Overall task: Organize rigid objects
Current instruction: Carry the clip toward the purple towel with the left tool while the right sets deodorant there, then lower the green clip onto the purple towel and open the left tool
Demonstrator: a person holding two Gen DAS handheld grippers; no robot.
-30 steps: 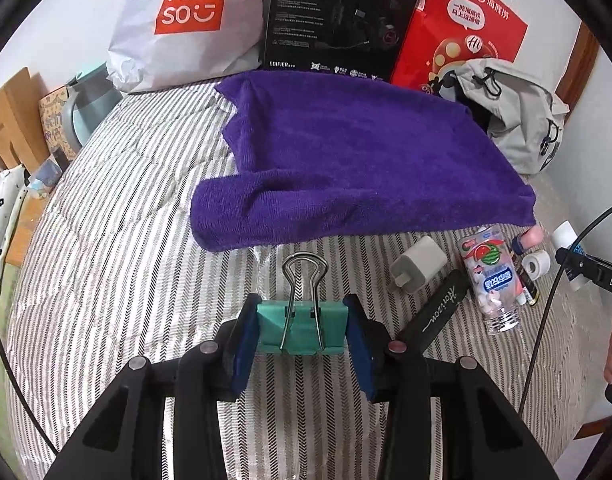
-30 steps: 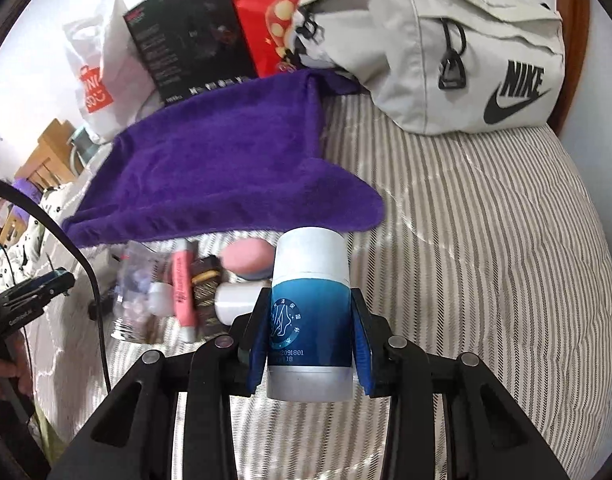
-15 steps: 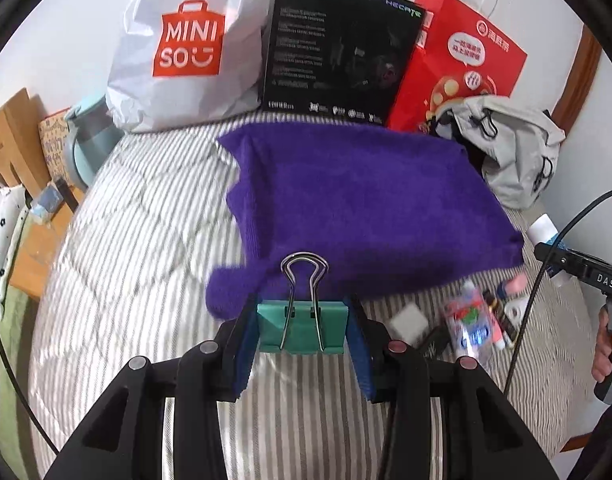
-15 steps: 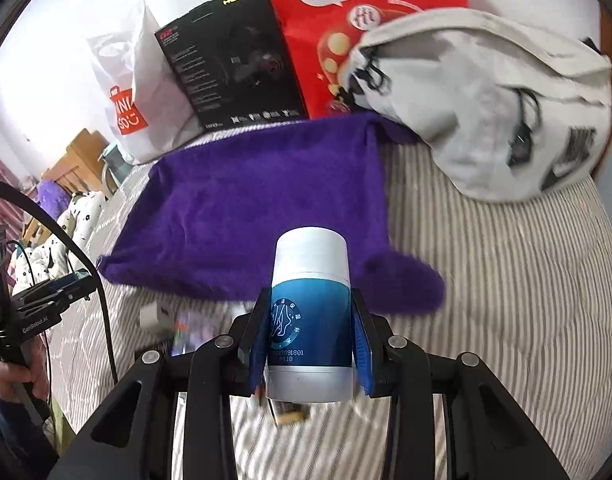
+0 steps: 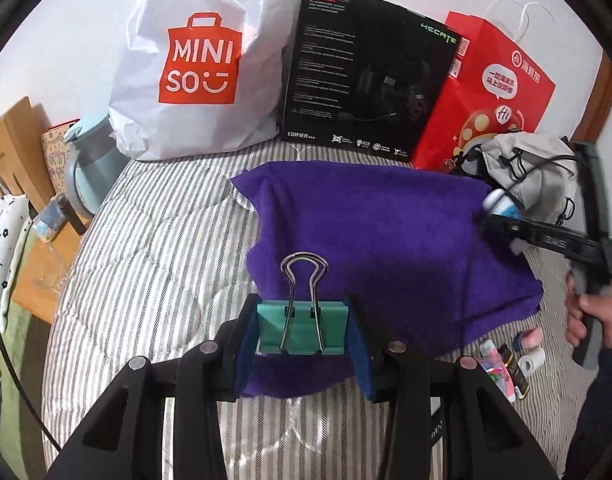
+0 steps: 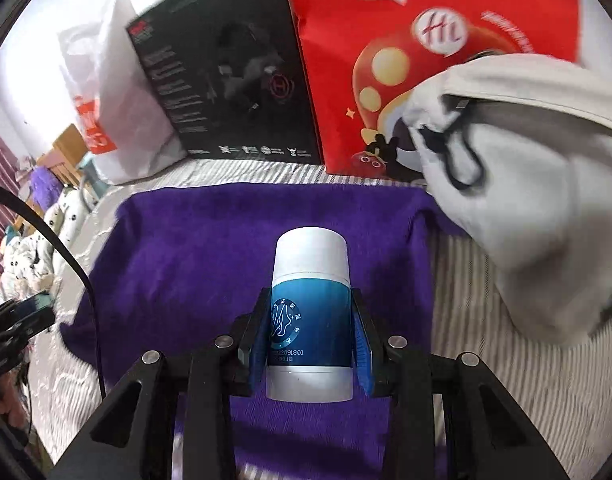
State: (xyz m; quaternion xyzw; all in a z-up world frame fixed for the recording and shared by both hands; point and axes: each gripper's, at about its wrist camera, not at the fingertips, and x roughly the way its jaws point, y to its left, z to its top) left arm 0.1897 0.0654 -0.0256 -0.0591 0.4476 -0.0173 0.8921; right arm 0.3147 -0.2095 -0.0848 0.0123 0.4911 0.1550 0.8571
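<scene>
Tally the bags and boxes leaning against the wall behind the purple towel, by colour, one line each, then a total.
White: 1, the Miniso bag
Black: 1, the Edifier box
Red: 1, the paper bag
Grey: 1, the backpack, lying in front of the red one
Total: 4

White plastic shopping bag (image 5: 194, 60): an orange bag-shaped logo reads "MINI SO" above a smile mark.
Black cardboard product box (image 5: 365, 76): "G2" in red at the top left, "HECATE" in green at the top right, "EDIFIER" in white at the bottom left; the small print cannot be read.
Red paper gift bag (image 5: 493, 92): "Hi" in a white circle; the Chinese characters in the speech bubble are too small to read.
White-capped blue cylindrical bottle (image 6: 310, 312): digits "2091801" and "0818" beneath a round emblem.
</scene>
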